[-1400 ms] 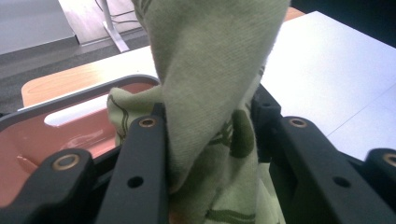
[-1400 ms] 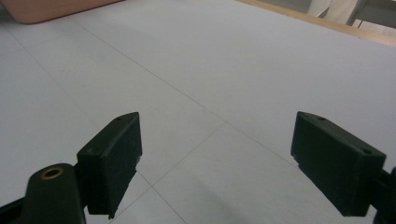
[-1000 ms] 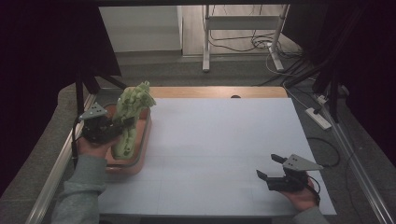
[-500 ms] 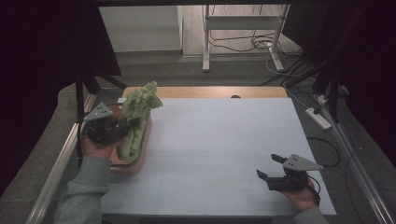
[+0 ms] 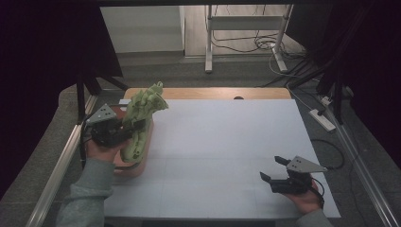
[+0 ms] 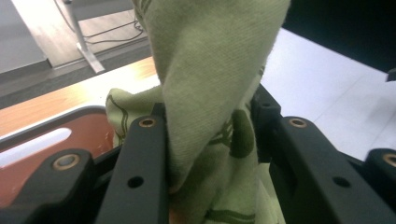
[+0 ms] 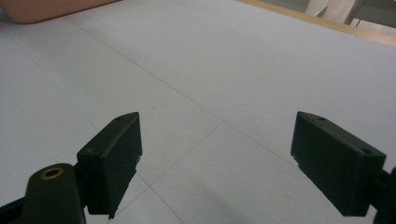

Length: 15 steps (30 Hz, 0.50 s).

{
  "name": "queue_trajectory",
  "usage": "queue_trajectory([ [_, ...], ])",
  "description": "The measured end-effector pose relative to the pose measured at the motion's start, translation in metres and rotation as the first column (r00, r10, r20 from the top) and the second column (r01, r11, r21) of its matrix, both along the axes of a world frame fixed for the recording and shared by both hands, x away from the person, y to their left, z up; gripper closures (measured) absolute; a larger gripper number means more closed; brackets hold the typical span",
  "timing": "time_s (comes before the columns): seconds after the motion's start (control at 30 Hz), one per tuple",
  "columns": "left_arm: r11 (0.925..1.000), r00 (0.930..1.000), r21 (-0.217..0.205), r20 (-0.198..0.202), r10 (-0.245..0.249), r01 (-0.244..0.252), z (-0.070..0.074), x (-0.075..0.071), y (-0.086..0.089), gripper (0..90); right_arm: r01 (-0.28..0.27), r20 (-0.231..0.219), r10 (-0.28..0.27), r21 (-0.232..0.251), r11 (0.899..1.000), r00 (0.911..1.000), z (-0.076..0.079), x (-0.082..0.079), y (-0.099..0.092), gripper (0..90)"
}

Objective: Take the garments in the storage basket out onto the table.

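Above the orange tray (image 5: 142,163), the left hand-held gripper (image 5: 135,126) clenches a green cloth (image 5: 142,113).

Legible text, labels, brands, numbers, signs: none found. The green cloth (image 6: 215,93) carries dark line markings only, a pattern and not lettering. The white counter (image 5: 227,142) sheet shows thin seam lines, no print. The grey plates and black jaws bear bolts and holes, no marks that can be read.
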<state>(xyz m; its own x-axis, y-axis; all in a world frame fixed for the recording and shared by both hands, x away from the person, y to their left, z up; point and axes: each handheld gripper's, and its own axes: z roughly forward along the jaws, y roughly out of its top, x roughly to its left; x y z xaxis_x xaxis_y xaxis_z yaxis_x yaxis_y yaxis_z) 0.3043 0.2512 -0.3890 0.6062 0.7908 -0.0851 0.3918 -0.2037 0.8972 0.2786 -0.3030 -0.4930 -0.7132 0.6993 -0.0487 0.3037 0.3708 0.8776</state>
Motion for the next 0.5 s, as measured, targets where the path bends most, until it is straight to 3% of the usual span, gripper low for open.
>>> queue_trajectory([
  [0.5, 0.9992, 0.9988, -0.025, 0.038, -0.03, 0.031, 0.013, -0.006, -0.006, 66.7, 0.003, -0.001, -0.003, -0.002, 1.0, 1.0, 0.0, 0.0, 0.0, 17.0],
])
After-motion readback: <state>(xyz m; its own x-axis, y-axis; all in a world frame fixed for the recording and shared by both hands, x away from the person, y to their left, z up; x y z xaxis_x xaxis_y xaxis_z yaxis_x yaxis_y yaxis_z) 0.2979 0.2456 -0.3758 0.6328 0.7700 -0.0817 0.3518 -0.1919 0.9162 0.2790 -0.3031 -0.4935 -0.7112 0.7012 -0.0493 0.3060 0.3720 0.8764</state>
